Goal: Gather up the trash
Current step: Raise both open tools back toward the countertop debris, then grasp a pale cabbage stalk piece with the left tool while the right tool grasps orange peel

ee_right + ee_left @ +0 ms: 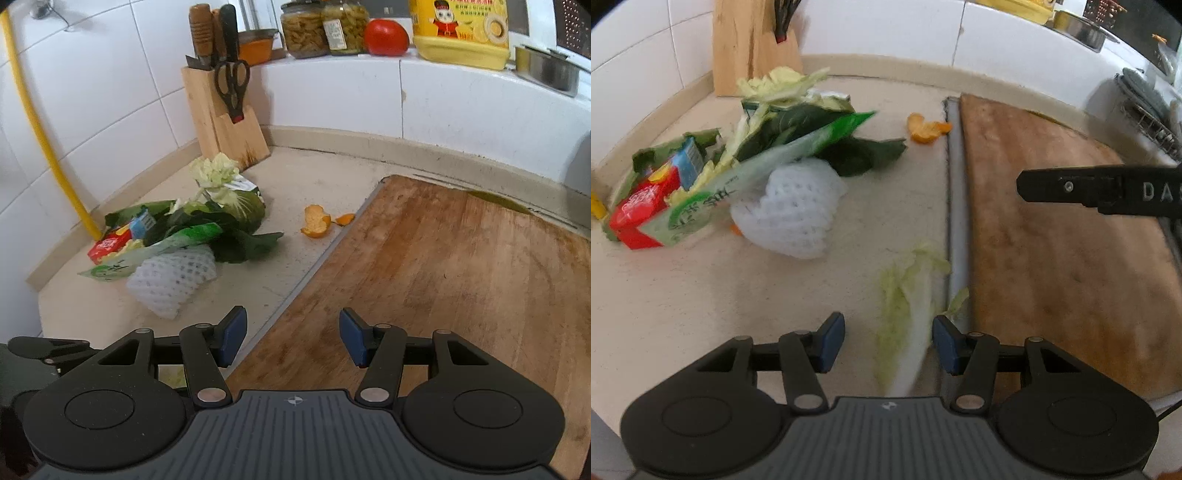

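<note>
On the beige countertop (683, 314), a wooden cutting board (461, 277) is laid at the right, its long axis running from the near side toward the back wall. A trash pile (746, 166) is heaped at the far left near a knife block (225, 125): dark and pale leaves, a green wrapper (713, 195) with its long axis slanted from near-left up to far-right, a red carton (639, 210), and a white foam net (794, 218) at the pile's near edge. An orange peel (316, 221) is seen apart from the pile, just beside the board's left edge, with a smaller scrap touching or nearly touching that edge.

A pale cabbage leaf (908, 295) is laid lengthwise along the board's left edge, its long axis pointed from the left gripper (888, 343) toward the back wall. Its near end is seen between the parted jaws, closer to the right pad; contact cannot be told because of blur, and no pinch is shown. The left gripper is read as released.

The right gripper (291, 336) is held over the board's left edge, jaws spread, nothing between them. The pile and peel are well ahead of it, to its left.
</note>
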